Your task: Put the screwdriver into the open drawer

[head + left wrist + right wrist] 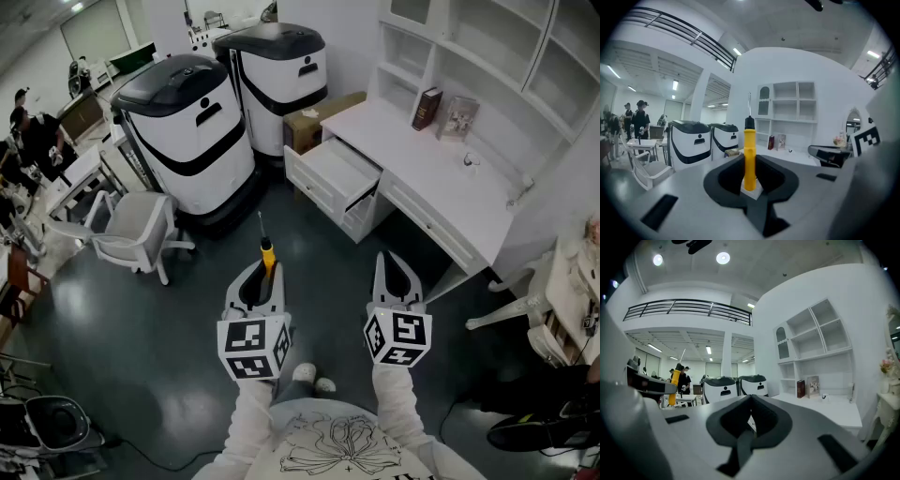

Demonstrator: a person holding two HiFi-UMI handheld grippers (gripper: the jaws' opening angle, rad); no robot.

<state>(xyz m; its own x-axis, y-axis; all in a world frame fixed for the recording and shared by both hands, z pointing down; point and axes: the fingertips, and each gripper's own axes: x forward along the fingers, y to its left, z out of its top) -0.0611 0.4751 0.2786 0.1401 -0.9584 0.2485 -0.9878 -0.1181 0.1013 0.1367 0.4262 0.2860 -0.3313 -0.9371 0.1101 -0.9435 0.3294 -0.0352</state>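
Between the jaws of the left tongs (262,279), clamped, sits the yellow screwdriver (267,253), pointing forward. The right tongs (397,274) are closed together, empty. Carrying step, seemingly: the open drawer (330,174) lies well ahead, rightward; approaching it likely comes next.

Bright, even indoor light from round ceiling lamps (723,258) and far strip lights. The dark floor (141,319) carries soft glare and faint shadows. Both gripper views are fisheye, bending straight lines, black at the corners. The left gripper's (751,188) near body is blurred; its yellow screwdriver (749,154) looks sharp.
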